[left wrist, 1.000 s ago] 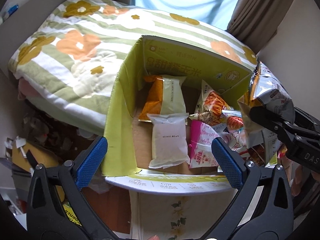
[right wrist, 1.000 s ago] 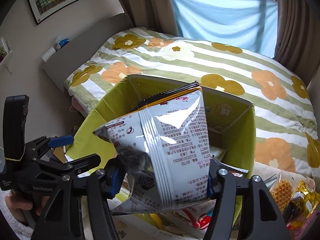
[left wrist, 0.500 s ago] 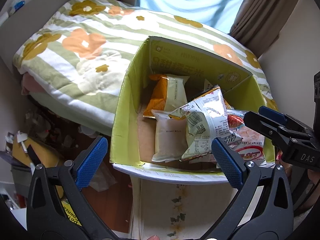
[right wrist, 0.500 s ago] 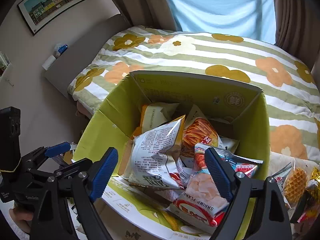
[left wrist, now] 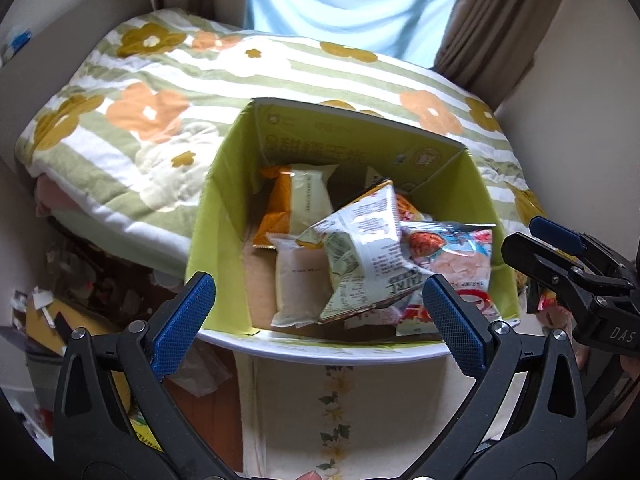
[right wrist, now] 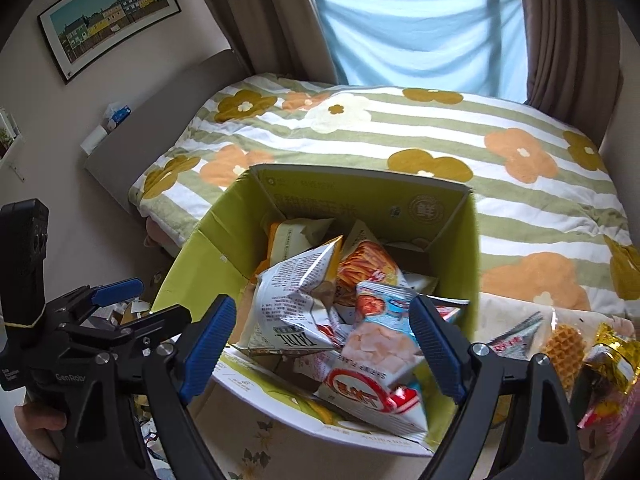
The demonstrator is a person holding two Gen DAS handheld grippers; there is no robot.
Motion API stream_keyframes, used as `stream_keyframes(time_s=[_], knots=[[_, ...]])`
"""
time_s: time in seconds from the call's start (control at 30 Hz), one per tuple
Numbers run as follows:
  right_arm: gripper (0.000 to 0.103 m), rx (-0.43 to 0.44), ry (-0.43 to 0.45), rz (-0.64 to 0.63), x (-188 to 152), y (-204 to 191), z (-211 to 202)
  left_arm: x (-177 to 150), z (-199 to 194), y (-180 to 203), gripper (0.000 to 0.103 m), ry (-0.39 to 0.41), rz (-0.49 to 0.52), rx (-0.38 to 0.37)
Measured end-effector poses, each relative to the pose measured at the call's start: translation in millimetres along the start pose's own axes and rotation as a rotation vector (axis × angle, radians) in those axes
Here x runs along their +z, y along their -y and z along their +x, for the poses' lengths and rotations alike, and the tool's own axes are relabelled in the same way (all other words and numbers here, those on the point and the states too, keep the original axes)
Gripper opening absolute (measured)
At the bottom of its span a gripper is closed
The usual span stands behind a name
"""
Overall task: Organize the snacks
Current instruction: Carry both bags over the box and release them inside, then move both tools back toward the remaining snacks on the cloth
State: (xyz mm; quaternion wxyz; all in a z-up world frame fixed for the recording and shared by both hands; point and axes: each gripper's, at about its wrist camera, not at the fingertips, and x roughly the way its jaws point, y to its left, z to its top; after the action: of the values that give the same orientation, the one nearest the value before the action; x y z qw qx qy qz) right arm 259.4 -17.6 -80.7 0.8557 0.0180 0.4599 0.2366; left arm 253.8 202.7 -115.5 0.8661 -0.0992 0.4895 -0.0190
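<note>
- Right gripper (right wrist: pixel 322 338): jaws wide apart, nothing between the blue pads; it hovers above the near edge of the green carton (right wrist: pixel 188 264). Jaws have just been opening; no bag sits between them now.
- Left gripper (left wrist: pixel 320 316): jaws likewise spread wide, empty, poised over the carton's (left wrist: pixel 208 248) near-left corner.
- Silver snack bag (right wrist: pixel 292 304), printed back facing up, lies tilted inside the carton, leaning on the other packets; also seen in the left wrist view (left wrist: pixel 360 256).
- Shrimp flakes bag (right wrist: pixel 380 364) lies just beside it toward the near right, overlapping the carton's front flap.
- Further in: a pale packet with orange edge (left wrist: pixel 304 200) against the back wall, a white pouch (left wrist: pixel 298 280) flat on the floor.
- Waffle packet (right wrist: pixel 566 350) and gold-wrapped snack (right wrist: pixel 614 356) lie outside the carton, to its right; labels too blurred to read.
- Carton stands against the floral striped bedspread (right wrist: pixel 400 136).
</note>
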Motion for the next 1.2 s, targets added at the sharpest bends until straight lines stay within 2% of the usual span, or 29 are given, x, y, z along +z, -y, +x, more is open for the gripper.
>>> stream_keyframes(time_s=[0.23, 0.37, 0.57, 0.77, 0.97, 1.2], knots=[[0.086, -0.101, 0.054, 0.028, -11, 25, -44, 5, -2, 43, 0.103, 0.008, 0.084, -0.068], [0.086, -0.169, 0.076, 0.014, -16, 46, -69, 3, -2, 66, 0.103, 0.008, 0.095, -0.096], [0.086, -0.241, 0.119, -0.005, -25, 85, -103, 0, -1, 108, 0.103, 0.011, 0.118, -0.099], [0.086, -0.224, 0.14, -0.026, -35, 133, -124, -15, 2, 161, 0.103, 0.021, 0.078, -0.06], [0.086, -0.156, 0.115, -0.079, -46, 189, -132, -37, 15, 216, 0.103, 0.018, -0.023, -0.005], [0.086, -0.096, 0.068, -0.159, -52, 249, -121, -62, 42, 266, 0.103, 0.017, -0.161, 0.047]])
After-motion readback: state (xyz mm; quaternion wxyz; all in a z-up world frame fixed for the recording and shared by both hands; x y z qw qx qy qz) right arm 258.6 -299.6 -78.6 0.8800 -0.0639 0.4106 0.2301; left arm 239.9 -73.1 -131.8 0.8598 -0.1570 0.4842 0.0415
